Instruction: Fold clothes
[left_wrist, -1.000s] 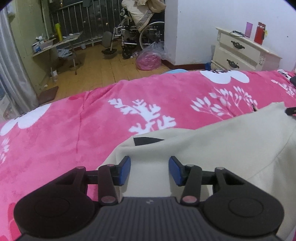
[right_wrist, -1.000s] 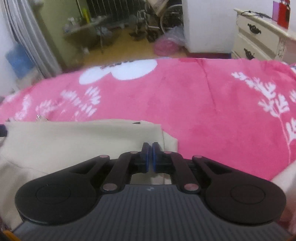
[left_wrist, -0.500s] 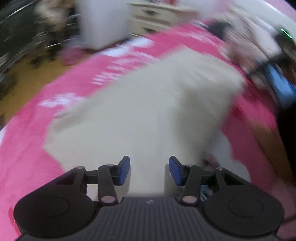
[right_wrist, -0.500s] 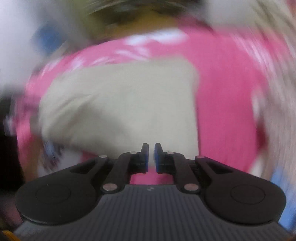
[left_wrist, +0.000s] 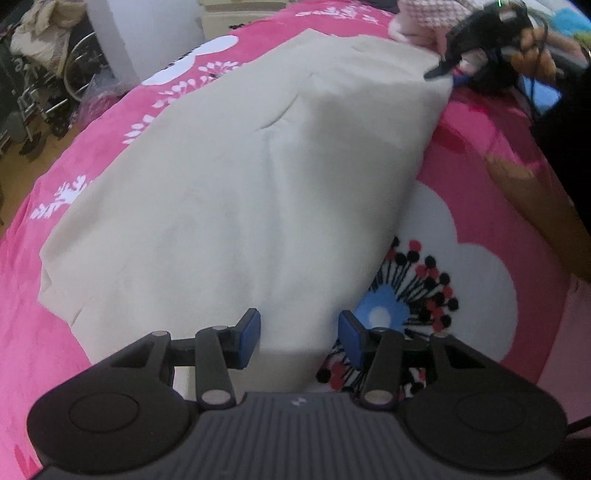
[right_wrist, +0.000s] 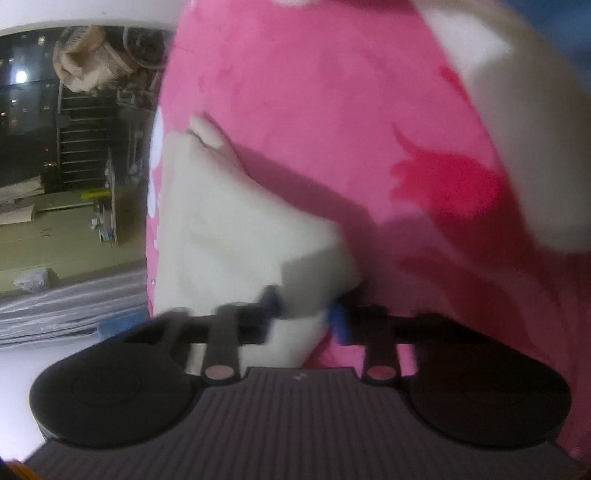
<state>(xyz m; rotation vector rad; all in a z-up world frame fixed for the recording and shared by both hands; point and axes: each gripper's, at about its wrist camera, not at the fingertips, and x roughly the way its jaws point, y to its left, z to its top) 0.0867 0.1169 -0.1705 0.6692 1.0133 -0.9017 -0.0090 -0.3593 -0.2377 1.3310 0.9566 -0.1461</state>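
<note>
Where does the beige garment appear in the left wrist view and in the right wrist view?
Left wrist view: the beige garment lies spread over the picture's middle, from the left gripper to the right gripper at upper right.
Right wrist view: the beige garment is left of centre, one corner between the open fingers of the right gripper.
Shared landmark: the pink blanket beneath it.

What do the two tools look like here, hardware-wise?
Both match: the left tool and right tool have black linkage fingers with blue pads, silvery pivot pins, round black side housings and a ribbed grey body bearing a small white mark. A dark cable hangs by the right tool.
</note>
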